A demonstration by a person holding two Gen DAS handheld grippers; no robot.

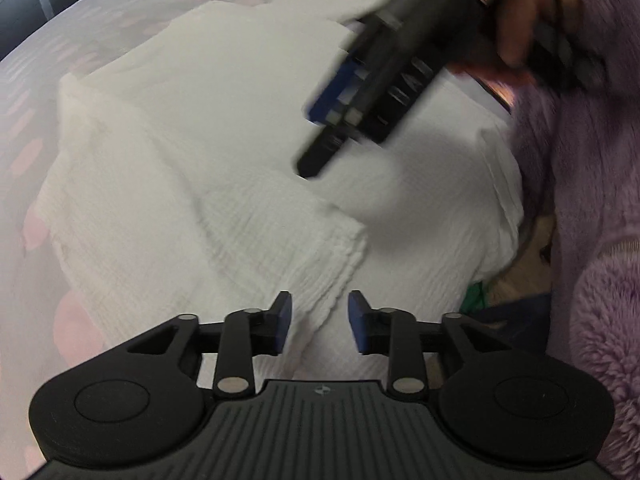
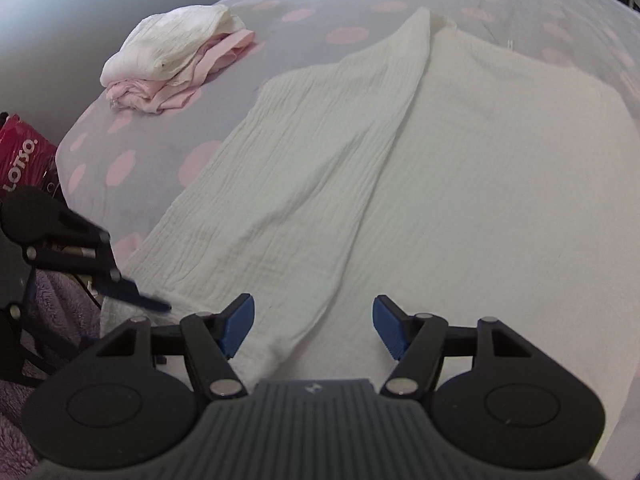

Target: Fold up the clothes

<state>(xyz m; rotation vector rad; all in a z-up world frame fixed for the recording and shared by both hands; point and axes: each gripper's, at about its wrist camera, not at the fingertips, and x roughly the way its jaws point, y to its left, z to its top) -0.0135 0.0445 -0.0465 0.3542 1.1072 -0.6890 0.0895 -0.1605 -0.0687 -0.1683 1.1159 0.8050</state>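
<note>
A white crinkled cloth [image 1: 248,132] lies spread on the bed, with one side folded over along a long edge [image 2: 304,168]. My left gripper [image 1: 319,316] is open and empty just above the cloth's near folded corner. My right gripper [image 2: 313,320] is open and empty over the cloth's near edge. In the left wrist view the right gripper [image 1: 320,160] is blurred, above the middle of the cloth. In the right wrist view the left gripper [image 2: 156,305] shows at the left edge, by the cloth's near left corner.
The bed has a grey cover with pink dots [image 2: 160,128]. A pile of folded white and pink clothes [image 2: 180,52] lies at the far left. A red bag [image 2: 20,160] stands beside the bed. My purple fleece sleeve [image 1: 592,200] is on the right.
</note>
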